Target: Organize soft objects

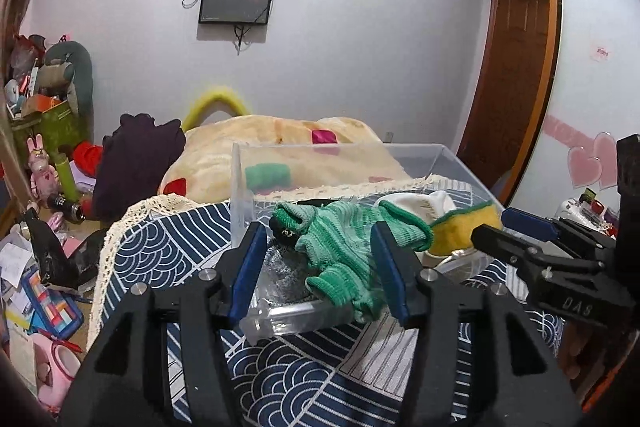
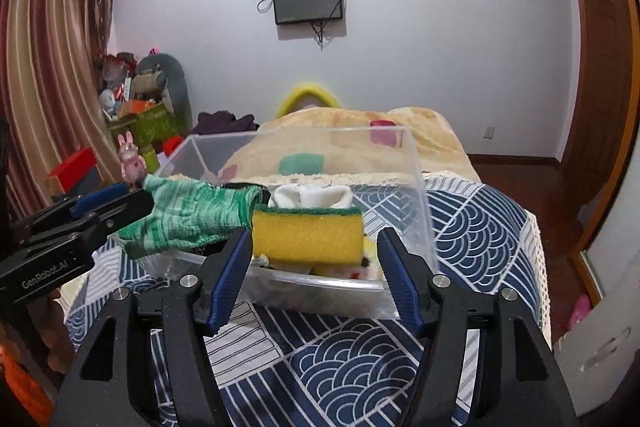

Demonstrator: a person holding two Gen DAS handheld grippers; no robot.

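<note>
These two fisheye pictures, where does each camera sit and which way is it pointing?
Left wrist: rides the left gripper, facing the green glove in the clear box; the right gripper shows.
Right wrist: rides the right gripper, facing the yellow sponge; the left gripper shows.
Shared: box, glove, sponge, wall screens.

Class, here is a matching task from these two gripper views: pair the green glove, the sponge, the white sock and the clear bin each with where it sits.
Things:
1. green knit glove
2. yellow sponge
3. white sock
4. clear plastic bin

Places:
A. behind the sponge, inside the bin
B. on the blue wave-patterned cloth
C. draped over the bin's front rim, between the left gripper's open jaws
D. between the right gripper's open jaws

Pairs: 1-C, 2-D, 3-A, 4-B
</note>
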